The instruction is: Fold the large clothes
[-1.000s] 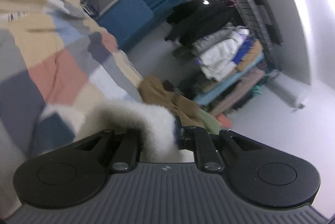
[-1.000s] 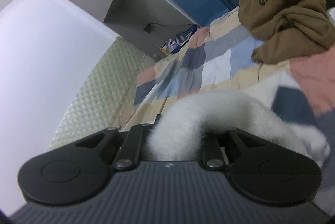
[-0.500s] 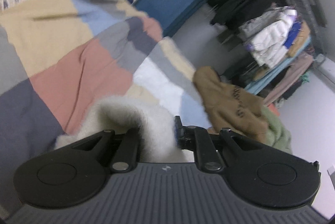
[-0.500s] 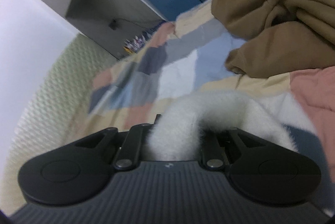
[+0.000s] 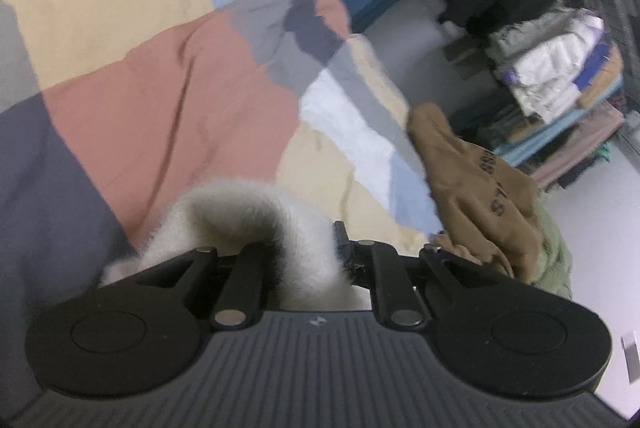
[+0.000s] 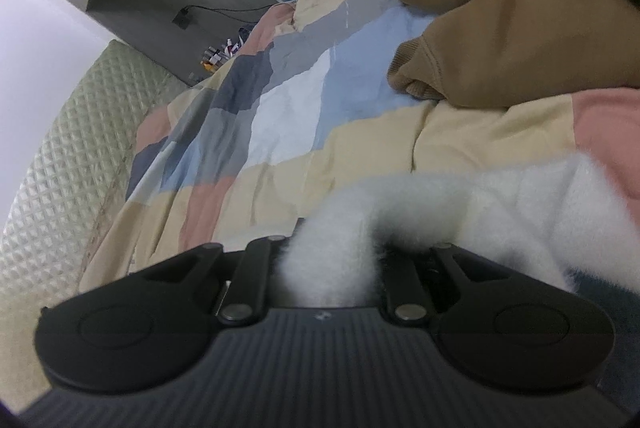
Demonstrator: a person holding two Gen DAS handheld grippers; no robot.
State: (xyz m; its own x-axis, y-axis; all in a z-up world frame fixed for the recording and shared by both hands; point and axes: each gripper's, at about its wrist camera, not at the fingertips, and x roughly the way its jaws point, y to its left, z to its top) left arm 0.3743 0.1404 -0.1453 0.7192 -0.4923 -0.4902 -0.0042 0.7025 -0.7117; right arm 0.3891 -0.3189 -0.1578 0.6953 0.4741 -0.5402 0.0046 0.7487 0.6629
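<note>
A white fluffy garment (image 5: 240, 212) is bunched between the fingers of my left gripper (image 5: 308, 260), which is shut on it just above the patchwork bedspread (image 5: 160, 100). The same white fluffy garment (image 6: 480, 200) runs into my right gripper (image 6: 328, 260), which is also shut on it, and trails off to the right over the bedspread (image 6: 280, 116). The fingertips of both grippers are hidden in the fleece.
A brown hoodie (image 5: 476, 184) lies in a heap on the bed's right side, over a green garment (image 5: 554, 260); the hoodie (image 6: 520, 28) fills the right wrist view's upper right. A rack of stacked clothes (image 5: 560, 76) stands across the floor. A quilted headboard (image 6: 60, 156) is at left.
Both grippers have dropped closer to the bedspread with the white garment still held. The views tilted down; the brown hoodie now looks larger and nearer.
</note>
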